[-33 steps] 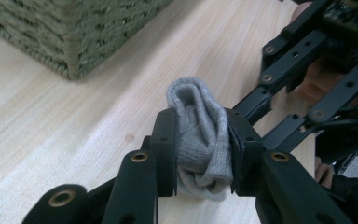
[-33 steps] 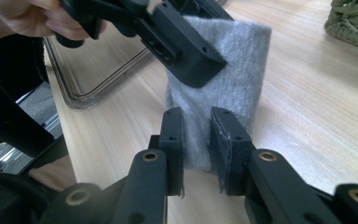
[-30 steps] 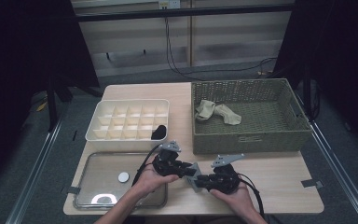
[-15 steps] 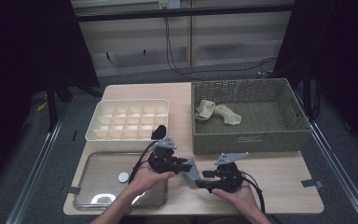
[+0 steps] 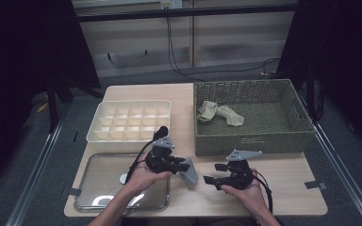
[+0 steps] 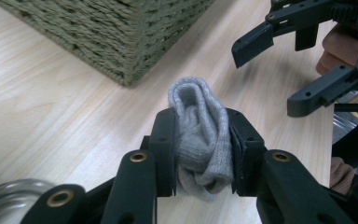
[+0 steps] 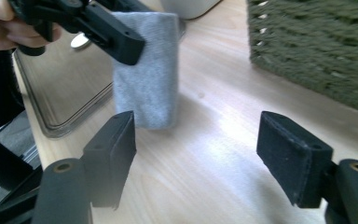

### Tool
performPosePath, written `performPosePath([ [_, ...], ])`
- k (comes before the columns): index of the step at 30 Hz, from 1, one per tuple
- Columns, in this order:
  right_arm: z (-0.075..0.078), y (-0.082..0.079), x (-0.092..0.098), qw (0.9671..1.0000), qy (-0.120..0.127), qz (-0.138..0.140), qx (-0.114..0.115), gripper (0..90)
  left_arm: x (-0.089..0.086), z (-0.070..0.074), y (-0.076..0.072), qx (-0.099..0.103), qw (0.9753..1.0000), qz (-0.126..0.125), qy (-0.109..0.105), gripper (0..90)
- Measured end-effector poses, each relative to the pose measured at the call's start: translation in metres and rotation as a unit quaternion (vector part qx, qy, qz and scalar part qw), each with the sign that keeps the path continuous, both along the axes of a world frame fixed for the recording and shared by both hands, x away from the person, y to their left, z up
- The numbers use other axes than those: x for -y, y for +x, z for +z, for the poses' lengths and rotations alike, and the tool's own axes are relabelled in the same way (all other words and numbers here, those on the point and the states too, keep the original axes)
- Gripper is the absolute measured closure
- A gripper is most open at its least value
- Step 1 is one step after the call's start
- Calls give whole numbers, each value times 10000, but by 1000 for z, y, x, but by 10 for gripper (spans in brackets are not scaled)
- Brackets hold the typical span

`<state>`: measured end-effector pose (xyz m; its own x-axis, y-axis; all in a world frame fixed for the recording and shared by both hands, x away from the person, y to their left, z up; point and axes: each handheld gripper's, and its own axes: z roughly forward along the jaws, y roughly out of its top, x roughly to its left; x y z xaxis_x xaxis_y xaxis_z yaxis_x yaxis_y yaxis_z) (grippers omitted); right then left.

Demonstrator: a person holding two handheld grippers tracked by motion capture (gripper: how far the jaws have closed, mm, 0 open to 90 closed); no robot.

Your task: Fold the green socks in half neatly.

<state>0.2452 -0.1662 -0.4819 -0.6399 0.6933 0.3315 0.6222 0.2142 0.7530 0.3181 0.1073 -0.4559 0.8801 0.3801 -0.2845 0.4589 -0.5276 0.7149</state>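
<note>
While the left tool (image 6: 200,154) clamps a grey sock (image 6: 200,126), the right tool (image 7: 196,149) gapes wide.

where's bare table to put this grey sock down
Bare wood lies right of the right gripper, between the wicker basket and the table's near edge. A narrower strip runs between the divided box and the basket. It is crowded between the two grippers, where the left gripper holds the grey sock.

left gripper (image 5: 188,170): shifted a little right, toward table centre, grey sock (image 5: 189,173) now hanging clear from its jaws | right gripper (image 5: 215,173): drawn back right, jaws spread | gap between the two: opened, earlier close together
</note>
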Motion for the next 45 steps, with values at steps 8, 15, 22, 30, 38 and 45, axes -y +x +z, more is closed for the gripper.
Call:
performPosePath([
  [8,2,-2,3,10000,57,-30,8,245,-13,6,-1,48,10000,50,43,673],
  [15,3,-3,4,10000,65,-30,-1,233,-27,14,0,93,9999,60,101,672],
  [22,3,-2,5,10000,80,-33,-24,227,-41,24,7,126,9996,203,168,672],
  [30,3,-3,7,9999,80,-60,-33,225,-56,41,15,255,9990,313,208,672],
  [38,4,-3,9,9999,93,-60,-4,226,-70,55,23,446,9976,422,328,672],
  [45,4,-3,9,9999,93,-59,-6,226,-81,65,32,555,9961,561,404,672],
])
